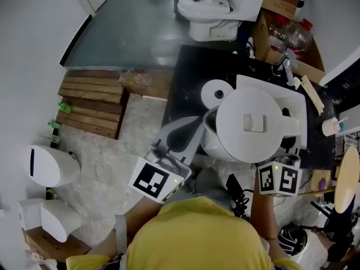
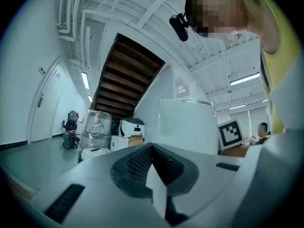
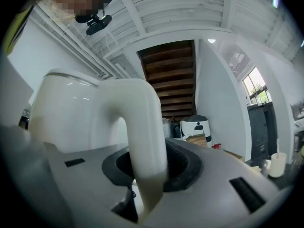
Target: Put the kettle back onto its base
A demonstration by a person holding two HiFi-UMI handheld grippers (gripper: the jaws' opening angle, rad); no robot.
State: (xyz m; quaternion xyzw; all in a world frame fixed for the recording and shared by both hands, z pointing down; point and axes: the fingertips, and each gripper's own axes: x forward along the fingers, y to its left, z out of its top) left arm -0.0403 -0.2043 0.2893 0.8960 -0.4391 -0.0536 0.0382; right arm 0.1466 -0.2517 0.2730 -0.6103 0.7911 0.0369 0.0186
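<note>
Kettle (image 1: 250,122): white, seen lid-up from the head view, held off its base over the pale sink basin (image 1: 298,103) at the dark counter (image 1: 188,72).
Base (image 1: 215,91): white round disc on the counter, just up-left of the kettle; the kettle's edge overlaps it from above.
Right gripper (image 3: 147,175): clamped round the kettle's curved handle (image 3: 142,122), which runs straight through the dark pads.
Left gripper (image 2: 154,175): jaws drawn together with only a thin pale sliver in the seam, which I cannot identify; it points at the kettle's side without holding it.
Faucet (image 1: 286,65): beyond the basin.
Toilet (image 1: 216,10): farther back on the floor.
Wooden pallet (image 1: 93,106): left of the counter.
</note>
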